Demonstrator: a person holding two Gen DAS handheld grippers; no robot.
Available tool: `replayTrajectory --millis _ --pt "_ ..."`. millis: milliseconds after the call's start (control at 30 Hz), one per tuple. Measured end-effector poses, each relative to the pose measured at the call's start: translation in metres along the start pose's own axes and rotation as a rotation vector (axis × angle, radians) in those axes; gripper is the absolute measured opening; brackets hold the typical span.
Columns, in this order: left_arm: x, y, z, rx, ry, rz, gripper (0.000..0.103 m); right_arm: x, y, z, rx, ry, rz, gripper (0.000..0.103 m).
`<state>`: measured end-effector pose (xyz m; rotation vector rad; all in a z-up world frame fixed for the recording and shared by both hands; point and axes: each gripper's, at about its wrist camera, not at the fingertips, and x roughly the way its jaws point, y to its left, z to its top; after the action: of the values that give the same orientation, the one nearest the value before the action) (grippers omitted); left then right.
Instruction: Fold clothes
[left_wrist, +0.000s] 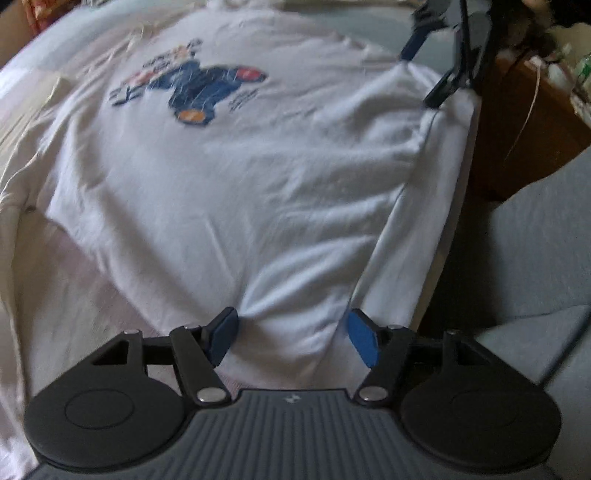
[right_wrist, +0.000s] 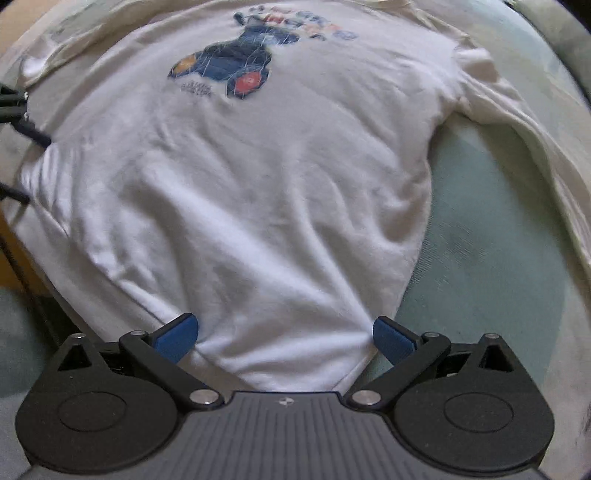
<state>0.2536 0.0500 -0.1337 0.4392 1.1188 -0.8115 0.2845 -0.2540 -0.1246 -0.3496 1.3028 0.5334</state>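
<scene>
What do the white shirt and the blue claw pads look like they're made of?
White shirt: looks like soft matte knit, probably cotton jersey; it creases and bunches between the pads. Its print appears cracked, suggesting a flat ink or transfer.
Blue pads: smooth, dull, moulded blocks, probably rubber or plastic; which one, the pictures leave open.

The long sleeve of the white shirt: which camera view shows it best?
The right wrist view: the long sleeve lies spread out along the right side of the white shirt. In the left wrist view, only a blurred part of a sleeve shows at the left edge.
</scene>
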Motion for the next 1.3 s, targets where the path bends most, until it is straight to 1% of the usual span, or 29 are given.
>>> replayTrajectory --millis 100,200,267,300,367,433,467,500,567,600,700,767,833,867,967,1067,1133,1200,1233,1267,1300 --pt "0.0 -0.002 -0.001 0.036 0.017 -0.003 0.061 -0.012 0.015 0.003 0.085 -0.064 0.103 0.103" --pt "0.0 -0.005 -0.001 0.072 0.034 -0.006 0.061 0.003 0.03 0.01 0.121 -0.076 0.149 0.103" --pt "0.0 -0.006 -0.001 0.096 0.046 -0.008 0.062 0.006 0.034 0.002 0.114 -0.055 0.128 0.103" --pt "-0.003 -0.002 -0.006 0.08 0.031 -0.016 0.064 0.008 0.036 -0.002 0.111 -0.044 0.118 0.103" --pt "-0.007 0.004 -0.015 0.036 0.07 -0.027 0.065 0.011 0.039 -0.009 0.107 -0.023 0.099 0.103" --pt "-0.012 0.007 -0.017 0.031 0.116 -0.031 0.063 0.004 0.034 -0.018 0.157 0.002 0.11 0.103" --pt "-0.017 0.012 -0.014 0.026 0.112 -0.017 0.063 0.0 0.028 -0.017 0.192 0.003 0.104 0.103" --pt "-0.021 0.017 -0.011 0.019 0.102 0.002 0.063 -0.003 0.023 -0.016 0.227 0.001 0.098 0.103" --pt "-0.027 0.031 0.002 0.013 0.063 0.064 0.063 -0.013 0.005 -0.003 0.284 -0.065 0.059 0.103" --pt "-0.029 0.039 0.008 0.008 0.045 0.091 0.063 -0.016 -0.008 0.008 0.303 -0.109 0.043 0.103" --pt "-0.023 0.056 0.033 -0.028 -0.015 0.124 0.063 -0.024 -0.049 0.039 0.373 -0.234 -0.002 0.103" --pt "-0.018 0.068 0.049 -0.053 -0.056 0.144 0.063 -0.023 -0.085 0.057 0.468 -0.306 0.0 0.103" --pt "-0.014 0.079 0.066 -0.079 -0.097 0.164 0.064 -0.02 -0.119 0.068 0.565 -0.361 0.04 0.103" --pt "-0.012 0.085 0.074 -0.091 -0.117 0.174 0.064 -0.015 -0.132 0.072 0.593 -0.375 0.05 0.103" --pt "0.003 0.085 0.09 -0.108 -0.144 0.189 0.064 0.002 -0.166 0.081 0.67 -0.407 0.069 0.103" --pt "0.013 0.081 0.096 -0.116 -0.164 0.19 0.064 0.025 -0.188 0.085 0.768 -0.414 0.074 0.103" --pt "0.018 0.078 0.098 -0.118 -0.167 0.182 0.064 0.03 -0.201 0.086 0.825 -0.449 0.091 0.103" --pt "0.02 0.074 0.097 -0.121 -0.164 0.173 0.064 0.031 -0.204 0.093 0.833 -0.464 0.058 0.102" --pt "0.022 0.073 0.097 -0.122 -0.159 0.166 0.064 0.031 -0.206 0.096 0.837 -0.471 0.042 0.095" --pt "0.022 0.072 0.096 -0.123 -0.153 0.161 0.064 0.03 -0.207 0.1 0.833 -0.477 0.033 0.083" --pt "0.023 0.071 0.095 -0.124 -0.147 0.157 0.064 0.03 -0.209 0.102 0.83 -0.476 0.037 0.076"
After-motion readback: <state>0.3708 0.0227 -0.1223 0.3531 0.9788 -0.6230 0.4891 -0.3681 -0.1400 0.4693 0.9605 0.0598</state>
